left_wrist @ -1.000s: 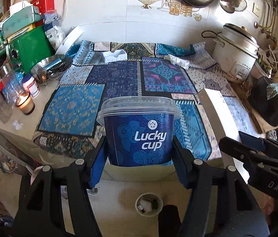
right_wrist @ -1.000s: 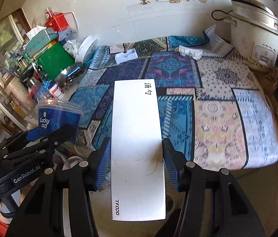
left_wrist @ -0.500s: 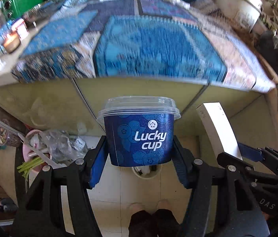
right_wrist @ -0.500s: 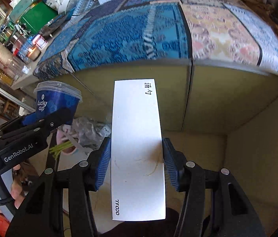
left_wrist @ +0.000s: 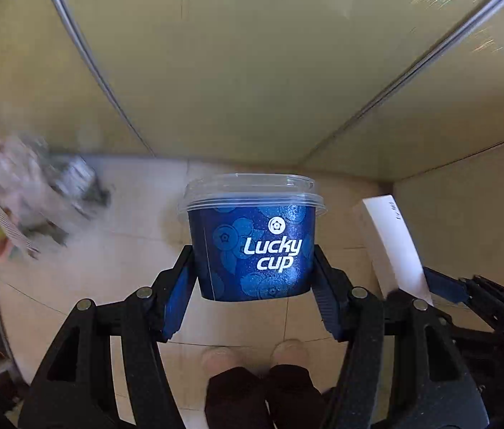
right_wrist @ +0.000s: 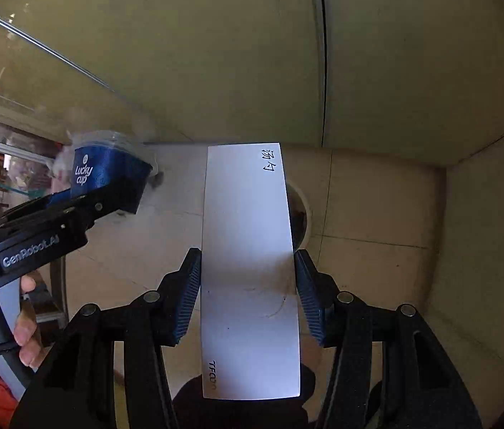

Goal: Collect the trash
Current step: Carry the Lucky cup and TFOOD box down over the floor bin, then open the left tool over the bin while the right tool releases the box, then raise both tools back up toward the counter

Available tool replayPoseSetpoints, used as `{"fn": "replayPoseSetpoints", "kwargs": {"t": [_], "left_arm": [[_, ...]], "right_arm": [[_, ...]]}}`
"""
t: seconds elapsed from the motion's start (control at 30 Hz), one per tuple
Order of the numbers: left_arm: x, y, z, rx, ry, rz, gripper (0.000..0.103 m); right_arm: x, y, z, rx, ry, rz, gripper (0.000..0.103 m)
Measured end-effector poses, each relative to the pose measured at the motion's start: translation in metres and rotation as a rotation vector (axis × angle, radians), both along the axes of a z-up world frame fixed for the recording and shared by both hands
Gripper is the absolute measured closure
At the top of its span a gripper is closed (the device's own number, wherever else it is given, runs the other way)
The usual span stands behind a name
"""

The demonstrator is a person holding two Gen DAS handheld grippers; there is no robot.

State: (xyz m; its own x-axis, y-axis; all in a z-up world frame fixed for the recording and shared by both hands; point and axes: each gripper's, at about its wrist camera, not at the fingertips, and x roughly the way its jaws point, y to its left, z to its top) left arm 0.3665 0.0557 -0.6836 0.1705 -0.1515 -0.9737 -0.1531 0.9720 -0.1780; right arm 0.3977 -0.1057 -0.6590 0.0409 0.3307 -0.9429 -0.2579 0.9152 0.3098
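Observation:
My left gripper (left_wrist: 252, 275) is shut on a blue "Lucky cup" tub (left_wrist: 252, 246) with a clear lid, held upright above the tiled floor. My right gripper (right_wrist: 248, 289) is shut on a long white flat box (right_wrist: 248, 268) marked TFOOD. The box also shows at the right of the left wrist view (left_wrist: 391, 243). The cup and left gripper show at the left of the right wrist view (right_wrist: 109, 175). A round bin (right_wrist: 300, 211) on the floor is mostly hidden behind the white box.
Olive cabinet fronts (left_wrist: 252, 53) fill the top of both views. A blurred heap of plastic bags and a pink item (left_wrist: 26, 200) lies on the floor at left. The person's feet (left_wrist: 252, 357) stand below the cup.
Both grippers have dropped and tilted down from the patterned countertop to the floor in front of the cabinet. Cup and box stay gripped. The bin has slid behind the white box.

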Motion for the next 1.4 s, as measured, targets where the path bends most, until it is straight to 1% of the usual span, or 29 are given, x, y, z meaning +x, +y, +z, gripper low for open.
{"fn": "replayPoseSetpoints", "kwargs": {"t": [0.1, 0.17, 0.2, 0.3, 0.4, 0.5, 0.6, 0.67, 0.73, 0.8, 0.87, 0.93, 1.03, 1.07, 1.13, 1.23, 1.33, 1.4], "left_arm": [[0.000, 0.004, -0.067, -0.036, 0.055, 0.006, 0.043], [0.001, 0.004, -0.103, -0.068, 0.083, 0.012, 0.043], [0.002, 0.005, -0.123, -0.089, 0.101, 0.019, 0.043], [0.007, 0.006, -0.164, -0.136, 0.139, 0.025, 0.043], [0.015, -0.001, -0.199, -0.142, 0.173, 0.003, 0.042], [0.022, -0.009, -0.218, -0.149, 0.200, -0.027, 0.042], [0.023, -0.015, -0.227, -0.139, 0.213, -0.034, 0.042], [0.024, -0.017, -0.226, -0.125, 0.212, -0.026, 0.042], [0.024, -0.016, -0.223, -0.132, 0.203, -0.015, 0.042], [0.024, -0.010, -0.215, -0.133, 0.197, -0.012, 0.042], [0.023, -0.005, -0.206, -0.110, 0.188, -0.004, 0.042], [0.020, -0.003, -0.186, -0.089, 0.173, -0.004, 0.042], [0.010, -0.001, -0.136, -0.050, 0.137, -0.001, 0.042], [0.010, 0.000, -0.121, -0.045, 0.130, 0.001, 0.042], [0.005, 0.003, -0.081, -0.037, 0.108, 0.006, 0.042], [-0.004, 0.005, -0.008, -0.036, 0.066, 0.013, 0.042], [-0.013, 0.007, 0.073, -0.018, 0.010, 0.013, 0.042], [-0.018, 0.008, 0.134, -0.012, -0.036, 0.015, 0.042]], "right_arm": [[0.010, 0.007, -0.069, -0.019, 0.051, 0.017, 0.055], [0.018, 0.010, -0.111, -0.014, 0.088, 0.017, 0.055], [0.022, 0.011, -0.129, -0.011, 0.105, 0.017, 0.055], [0.033, 0.013, -0.166, -0.029, 0.121, 0.029, 0.054], [0.040, 0.012, -0.187, -0.035, 0.123, 0.040, 0.054], [0.043, 0.015, -0.193, -0.023, 0.134, 0.044, 0.054], [0.038, 0.015, -0.197, -0.020, 0.141, 0.043, 0.054], [0.036, 0.014, -0.196, -0.010, 0.149, 0.039, 0.054], [0.037, 0.014, -0.196, -0.001, 0.151, 0.034, 0.054], [0.038, 0.011, -0.193, -0.004, 0.147, 0.033, 0.054], [0.037, 0.012, -0.185, -0.010, 0.142, 0.031, 0.054], [0.037, 0.014, -0.170, -0.014, 0.128, 0.022, 0.054], [0.033, 0.016, -0.132, -0.003, 0.107, 0.008, 0.054], [0.031, 0.015, -0.112, -0.003, 0.096, 0.003, 0.054], [0.028, 0.014, -0.074, 0.007, 0.070, 0.003, 0.054], [0.020, 0.012, -0.001, 0.028, 0.029, -0.007, 0.054], [0.014, 0.011, 0.078, 0.042, -0.030, -0.012, 0.054], [0.009, 0.010, 0.136, 0.056, -0.075, -0.018, 0.054]]}}
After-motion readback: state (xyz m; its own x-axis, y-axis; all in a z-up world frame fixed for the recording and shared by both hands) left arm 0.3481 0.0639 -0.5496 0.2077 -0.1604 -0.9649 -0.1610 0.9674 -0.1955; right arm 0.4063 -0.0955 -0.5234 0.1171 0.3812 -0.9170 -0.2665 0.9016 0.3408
